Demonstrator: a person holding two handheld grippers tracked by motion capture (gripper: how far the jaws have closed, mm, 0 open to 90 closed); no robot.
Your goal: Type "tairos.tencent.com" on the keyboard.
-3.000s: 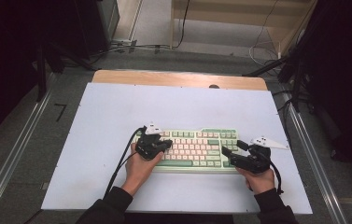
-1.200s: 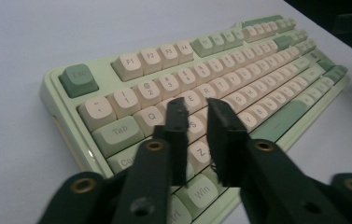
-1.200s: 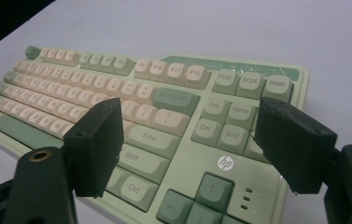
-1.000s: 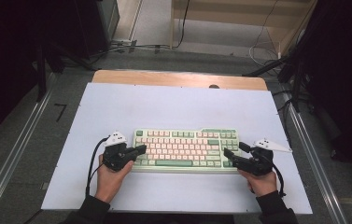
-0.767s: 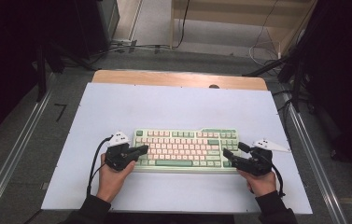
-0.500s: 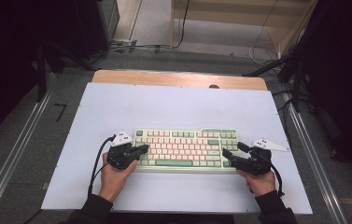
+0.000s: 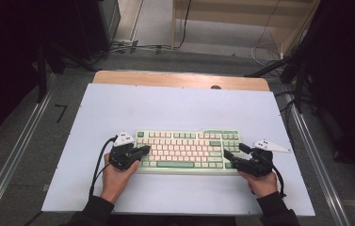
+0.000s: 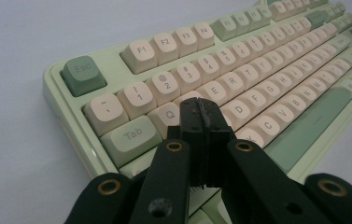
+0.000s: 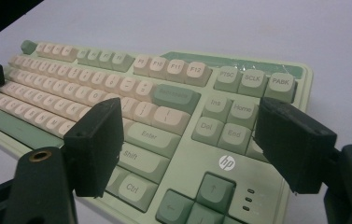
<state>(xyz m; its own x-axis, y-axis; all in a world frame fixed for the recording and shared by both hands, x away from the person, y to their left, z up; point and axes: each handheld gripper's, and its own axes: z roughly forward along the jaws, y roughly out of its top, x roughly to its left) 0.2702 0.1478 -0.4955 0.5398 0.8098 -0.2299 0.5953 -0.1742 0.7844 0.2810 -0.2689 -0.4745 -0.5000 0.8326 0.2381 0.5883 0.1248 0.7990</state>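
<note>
Keyboard, pale green plastic with cream and green keys, lies flat near the front edge of the white desk, squarely between both hands. Left tool sits at the board's left end, jaws pressed together with nothing between them, tips poised over the letter keys just past Tab and Q. Right tool hangs over the right end, jaws spread wide, one on each side of the Enter-and-navigation block, arrow keys just beneath.
</note>
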